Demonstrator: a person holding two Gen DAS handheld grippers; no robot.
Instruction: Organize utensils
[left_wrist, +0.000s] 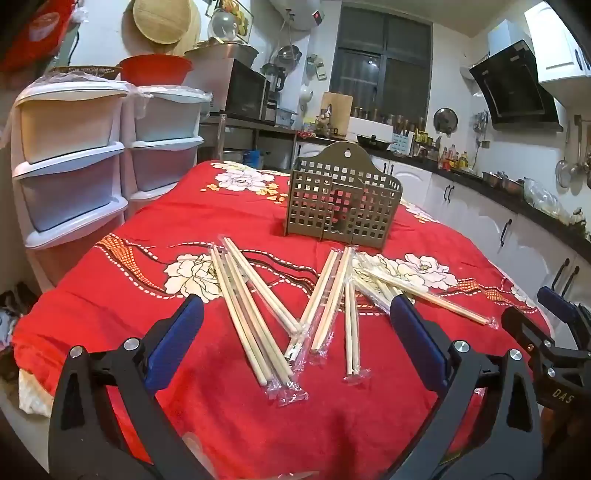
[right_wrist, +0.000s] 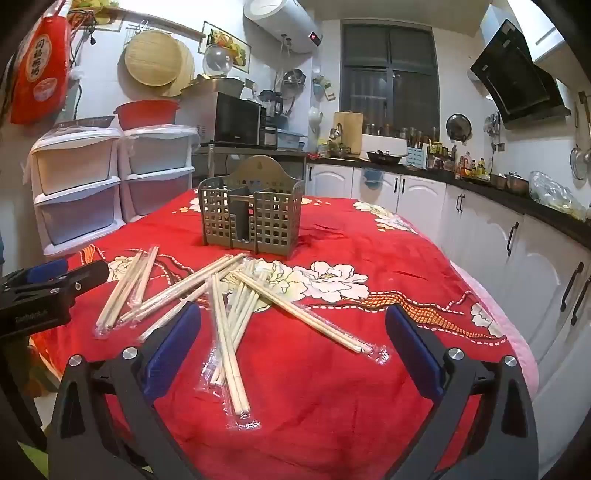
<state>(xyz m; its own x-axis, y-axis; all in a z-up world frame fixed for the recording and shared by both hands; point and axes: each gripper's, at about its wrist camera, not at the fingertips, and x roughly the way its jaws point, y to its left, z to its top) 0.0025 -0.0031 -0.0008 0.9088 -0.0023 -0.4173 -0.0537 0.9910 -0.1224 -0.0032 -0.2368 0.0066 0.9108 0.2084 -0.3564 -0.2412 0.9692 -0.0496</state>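
Several pairs of wooden chopsticks in clear plastic sleeves (left_wrist: 258, 314) lie scattered on a red floral tablecloth (left_wrist: 147, 229); they also show in the right wrist view (right_wrist: 229, 325). A grey-brown perforated utensil holder (left_wrist: 341, 201) stands upright behind them, also in the right wrist view (right_wrist: 251, 218). My left gripper (left_wrist: 295, 321) is open and empty, above the near ends of the chopsticks. My right gripper (right_wrist: 293, 328) is open and empty, over the chopsticks on the right side of the pile. Each gripper shows at the edge of the other's view.
White plastic drawer units (left_wrist: 74, 158) stand left of the table. A kitchen counter with white cabinets (right_wrist: 498, 229) runs along the right. A microwave (right_wrist: 236, 118) and a red basin (right_wrist: 147, 110) sit at the back left.
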